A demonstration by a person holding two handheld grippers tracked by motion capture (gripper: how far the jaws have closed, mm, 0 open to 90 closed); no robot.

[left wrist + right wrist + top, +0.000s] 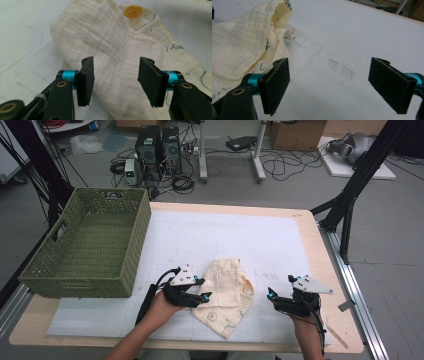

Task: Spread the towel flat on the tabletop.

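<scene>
At the far left a green basket (90, 245) stands on the white mat (280, 235), well to the left of both claws and apart from the work. Next comes the left claw (202, 296), reaching in from the cloth's left side: in the left gripper view its two pads (85, 80) straddle a raised fold of the cream cloth (117, 57), the jaws about half open with the fabric running up between them, yet neither pad presses on it, so nothing is gripped. The cloth (226, 295) lies crumpled on the mat just ahead of and to the right of that claw, between the two claws, with an orange dot (133, 11) on its far part. Further right, the right claw (272, 295) hovers near the cloth's right edge, jaws wide and holding nothing; in the right gripper view the cloth (239, 47) lies off to the left of its left pad (276, 85), with bare mat between the pads. The step in hand looks like taking hold of the cloth, left side first. Next the left claw would need to pinch that fold firmly, and the right one to shift left to an edge.
</scene>
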